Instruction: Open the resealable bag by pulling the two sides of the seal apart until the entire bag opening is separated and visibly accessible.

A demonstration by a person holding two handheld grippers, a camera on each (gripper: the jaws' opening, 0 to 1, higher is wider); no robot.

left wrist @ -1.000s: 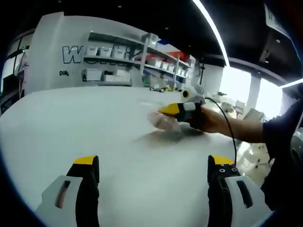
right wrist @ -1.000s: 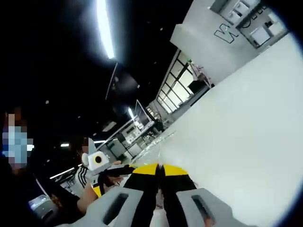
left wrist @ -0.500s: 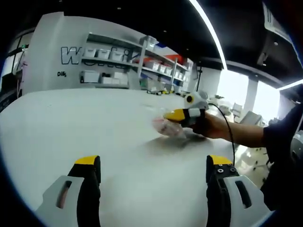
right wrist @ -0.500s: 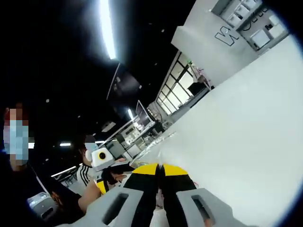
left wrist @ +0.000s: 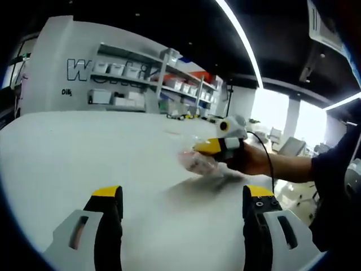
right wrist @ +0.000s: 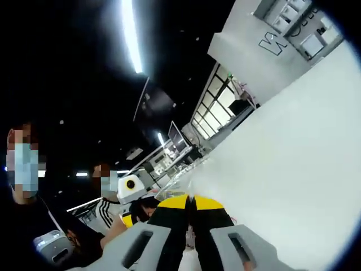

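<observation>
Between my left gripper (left wrist: pixel 181 212) and the bag (left wrist: pixel 194 161) the white table (left wrist: pixel 84 147) lies bare, so my way forward is free. My jaws stand wide apart with bare tabletop between them. The bag hangs lifted off the table, pinched in my right gripper (left wrist: pixel 210 147), whose body and my hand (left wrist: pixel 248 160) block the bag's right side. Shelves (left wrist: pixel 130 84) stand well beyond the table's far edge.

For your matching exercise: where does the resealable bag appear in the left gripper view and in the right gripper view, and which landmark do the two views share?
Left gripper view: the resealable bag sits right of centre, held above the white table by the right gripper.
Right gripper view: the bag is a clear sliver at bottom centre, pinched between the closed jaws.
Shared landmark: the grey wall with large lettering, at the top right corner in the right gripper view.
</observation>
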